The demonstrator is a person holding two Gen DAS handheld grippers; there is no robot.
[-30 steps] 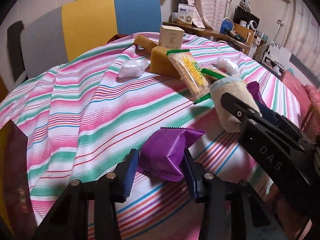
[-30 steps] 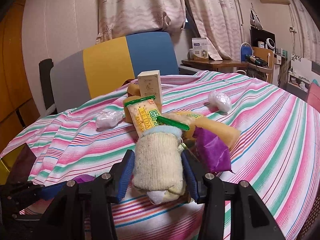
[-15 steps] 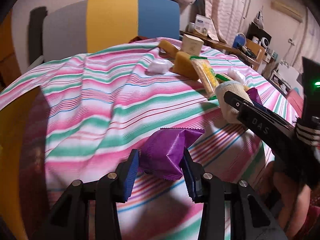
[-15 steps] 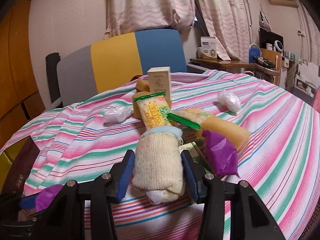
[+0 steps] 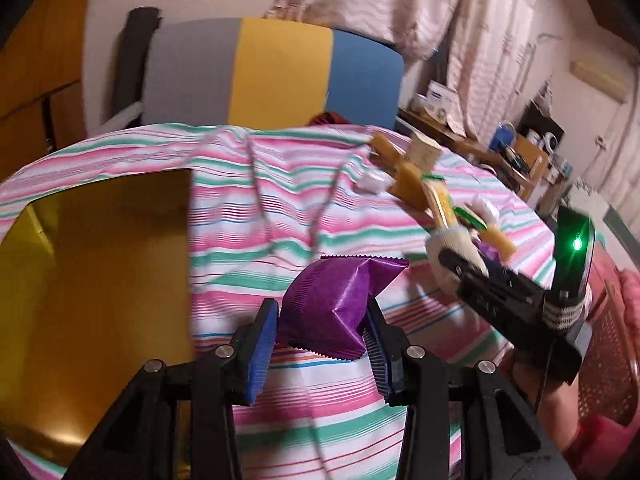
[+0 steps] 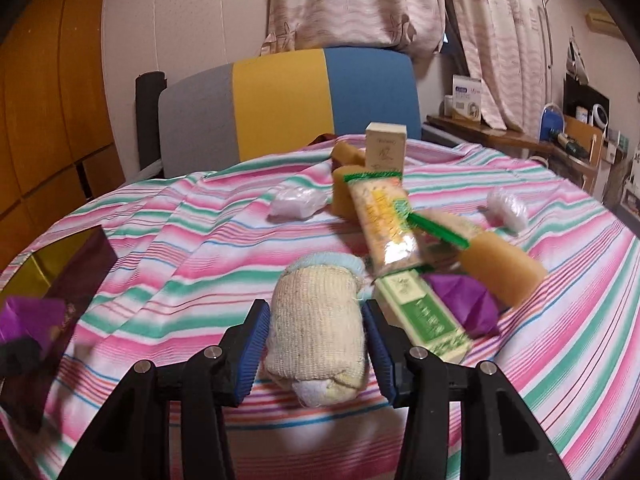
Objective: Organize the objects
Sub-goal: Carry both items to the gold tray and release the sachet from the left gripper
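The purple packet (image 5: 340, 312) is clamped between the blue pads of the left gripper (image 5: 320, 336), above the striped cloth (image 5: 280, 208) on the table, beside an open gold-lined box (image 5: 96, 264). A rolled cream sock (image 6: 316, 328) is held fast in the right gripper (image 6: 314, 344). Behind it, snack packs (image 6: 384, 220), yellow sponges (image 6: 500, 268) and a second purple packet (image 6: 464, 300) are heaped together.

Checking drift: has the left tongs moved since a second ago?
Yes. The left tongs, shut on the purple packet, swung left: the gold box now fills the left side, and the chair back sits further right.
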